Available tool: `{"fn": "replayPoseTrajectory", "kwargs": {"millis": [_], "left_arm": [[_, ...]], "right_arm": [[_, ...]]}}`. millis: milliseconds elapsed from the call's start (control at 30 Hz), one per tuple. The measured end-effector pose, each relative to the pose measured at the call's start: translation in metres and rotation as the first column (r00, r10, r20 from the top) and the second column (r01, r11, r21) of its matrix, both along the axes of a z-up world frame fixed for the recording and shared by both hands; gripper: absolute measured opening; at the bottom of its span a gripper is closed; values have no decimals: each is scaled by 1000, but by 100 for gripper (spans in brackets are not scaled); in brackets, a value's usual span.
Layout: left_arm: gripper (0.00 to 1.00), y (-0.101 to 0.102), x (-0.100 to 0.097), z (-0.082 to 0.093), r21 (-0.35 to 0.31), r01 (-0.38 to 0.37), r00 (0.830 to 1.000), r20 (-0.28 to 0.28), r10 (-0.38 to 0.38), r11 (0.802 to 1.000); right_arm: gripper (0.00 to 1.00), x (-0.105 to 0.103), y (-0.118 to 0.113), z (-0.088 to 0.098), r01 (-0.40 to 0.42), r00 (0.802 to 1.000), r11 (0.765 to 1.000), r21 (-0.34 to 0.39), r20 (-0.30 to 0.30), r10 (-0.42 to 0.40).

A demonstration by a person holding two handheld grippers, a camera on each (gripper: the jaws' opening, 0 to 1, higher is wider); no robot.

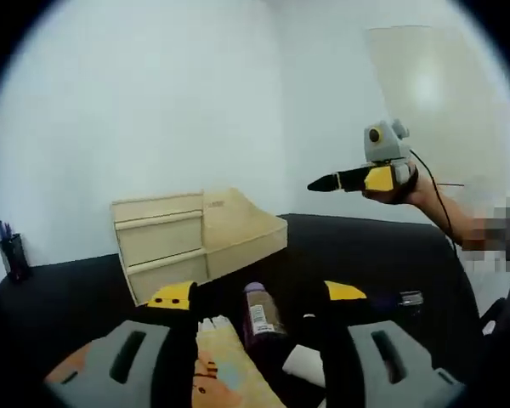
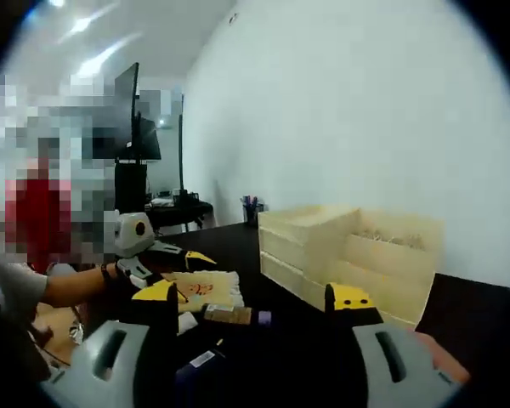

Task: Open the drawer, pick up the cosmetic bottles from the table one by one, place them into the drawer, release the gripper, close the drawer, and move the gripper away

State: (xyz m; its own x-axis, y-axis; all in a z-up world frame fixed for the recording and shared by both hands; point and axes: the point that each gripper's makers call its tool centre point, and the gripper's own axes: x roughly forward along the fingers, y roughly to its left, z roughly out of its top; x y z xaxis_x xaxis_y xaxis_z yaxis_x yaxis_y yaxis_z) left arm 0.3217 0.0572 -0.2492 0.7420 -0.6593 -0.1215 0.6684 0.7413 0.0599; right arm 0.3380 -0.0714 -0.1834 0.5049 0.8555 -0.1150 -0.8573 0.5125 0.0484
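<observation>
Bottles lie low in the left gripper view: a dark bottle [image 1: 259,316] with a purple cap stands between the spread jaws of the left gripper [image 1: 257,295], untouched by either, with a white bottle [image 1: 304,364] lying just right of it and a pale pouch [image 1: 225,370] with orange print at lower centre. All rest on a black table [image 1: 357,255]. Past them, left of centre, sits a wooden drawer box [image 1: 195,238], its drawer fronts flush. At far left stands a pen cup [image 1: 14,252]. At upper right a hand holds the right gripper [image 1: 323,183] above the table, its dark tips pressed together on nothing.

In the right gripper view, that gripper's own jaw bases stand apart at the bottom. A brown bottle [image 2: 229,315] with a purple cap lies on its side between them, beside the pouch [image 2: 206,289]. The left gripper [image 2: 187,253] appears at left, held by a hand. The drawer box [image 2: 348,255] fills the right centre, and a monitor [image 2: 126,102] stands at upper left.
</observation>
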Motion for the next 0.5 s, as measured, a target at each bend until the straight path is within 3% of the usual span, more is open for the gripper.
{"fn": "replayPoseTrajectory", "kwargs": {"millis": [267, 367, 500], "left_arm": [[48, -10, 13, -10, 125, -38, 998, -52, 45, 991], [44, -6, 23, -20, 258, -94, 993, -46, 109, 961], [44, -23, 29, -25, 274, -87, 992, -66, 109, 958]], "right_arm": [[61, 8, -20, -14, 38, 999, 993, 114, -23, -35], [59, 10, -26, -23, 47, 998, 992, 121, -37, -43], [58, 4, -27, -26, 53, 998, 991, 121, -32, -49]]}}
